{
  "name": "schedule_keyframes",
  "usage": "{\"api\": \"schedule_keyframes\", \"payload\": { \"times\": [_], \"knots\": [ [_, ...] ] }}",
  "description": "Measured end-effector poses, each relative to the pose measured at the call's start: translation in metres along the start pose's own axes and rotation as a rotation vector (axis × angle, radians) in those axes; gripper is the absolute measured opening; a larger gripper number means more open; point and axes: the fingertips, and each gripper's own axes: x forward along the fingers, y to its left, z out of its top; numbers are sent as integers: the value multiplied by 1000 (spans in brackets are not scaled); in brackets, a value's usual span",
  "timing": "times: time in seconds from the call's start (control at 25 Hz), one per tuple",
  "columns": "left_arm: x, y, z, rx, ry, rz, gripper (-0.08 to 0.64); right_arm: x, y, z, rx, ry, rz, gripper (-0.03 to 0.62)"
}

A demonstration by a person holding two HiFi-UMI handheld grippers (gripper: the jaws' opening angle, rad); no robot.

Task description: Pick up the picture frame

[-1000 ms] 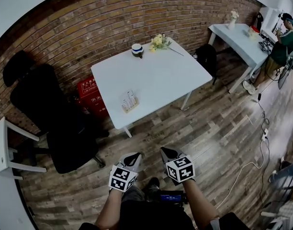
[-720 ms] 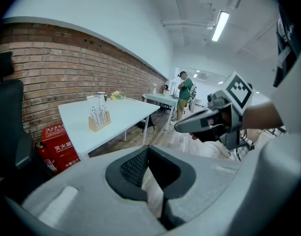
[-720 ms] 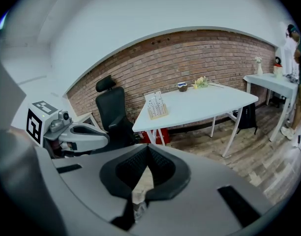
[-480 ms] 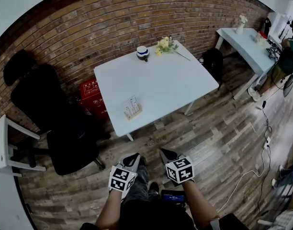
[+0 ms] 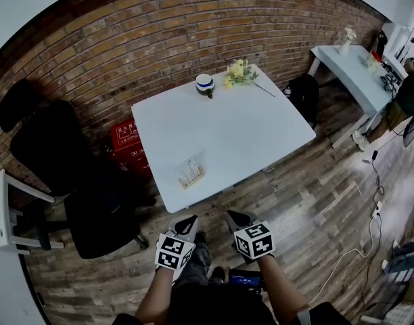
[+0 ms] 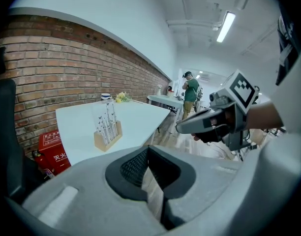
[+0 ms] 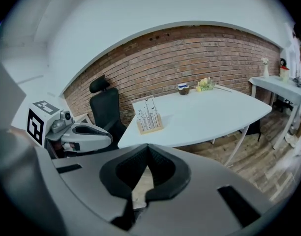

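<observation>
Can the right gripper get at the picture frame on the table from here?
Probably not yet: the right gripper hangs shut, short of the table. The way to the picture frame, near the table's edge, looks free.

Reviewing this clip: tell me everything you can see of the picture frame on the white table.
The picture frame is a clear upright panel printed with thin dark plant-like lines, slotted into a light wooden block base. It stands near the front edge of the white table, towards the corner nearest the person, and rests only on the tabletop. Nothing else touches it.
</observation>
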Motion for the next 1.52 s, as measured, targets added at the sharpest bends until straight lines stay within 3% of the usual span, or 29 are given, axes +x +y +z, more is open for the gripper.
{"api": "schedule_keyframes", "payload": {
  "times": [0.56, 0.8, 1.52],
  "knots": [
    [38, 95, 39, 17, 28, -34, 12, 80, -26, 84, -1, 5, -36, 9],
    [53, 105, 38, -10, 40, -41, 12, 96, -36, 85, 2, 29, -31, 9],
    [54, 112, 58, -91, 14, 121, 12, 110, -34, 123, -132, 42, 155, 9]
  ]
}}
